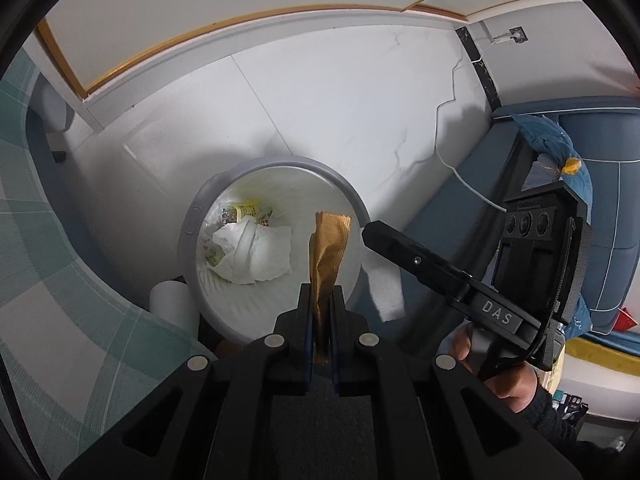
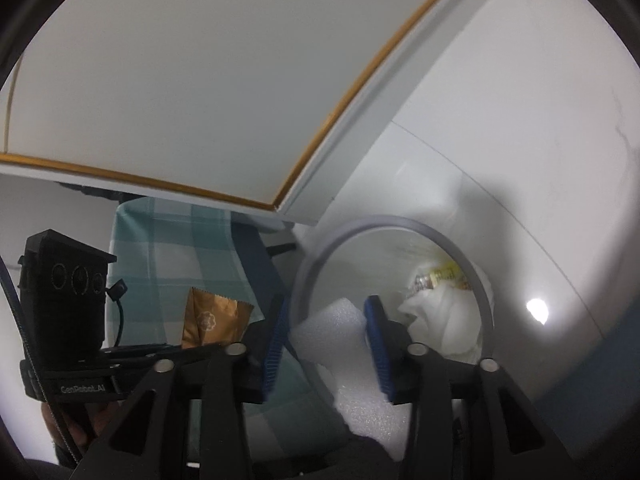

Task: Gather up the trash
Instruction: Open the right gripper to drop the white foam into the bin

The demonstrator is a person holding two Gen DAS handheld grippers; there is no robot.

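Note:
My left gripper [image 1: 321, 300] is shut on a brown-gold wrapper [image 1: 330, 248] and holds it over the near rim of a round grey bin [image 1: 276, 166]. The bin holds crumpled white tissue [image 1: 252, 254] and yellow printed packaging [image 1: 248, 212]. My right gripper [image 2: 326, 328] holds a white foam piece [image 2: 332, 332] between its blue pads, at the bin's rim [image 2: 384, 222]. The wrapper also shows in the right wrist view [image 2: 212, 320], with the left gripper body [image 2: 64, 304] beside it. The right gripper shows in the left wrist view [image 1: 440, 268], its foam piece [image 1: 386, 284] below it.
A green-and-white checked cloth [image 1: 52, 260] covers a surface at the left. A white paper roll [image 1: 174, 300] stands beside the bin. A blue sofa [image 1: 600, 200] with a blue cushion is at the right. A white cable [image 1: 452, 88] runs down the white wall.

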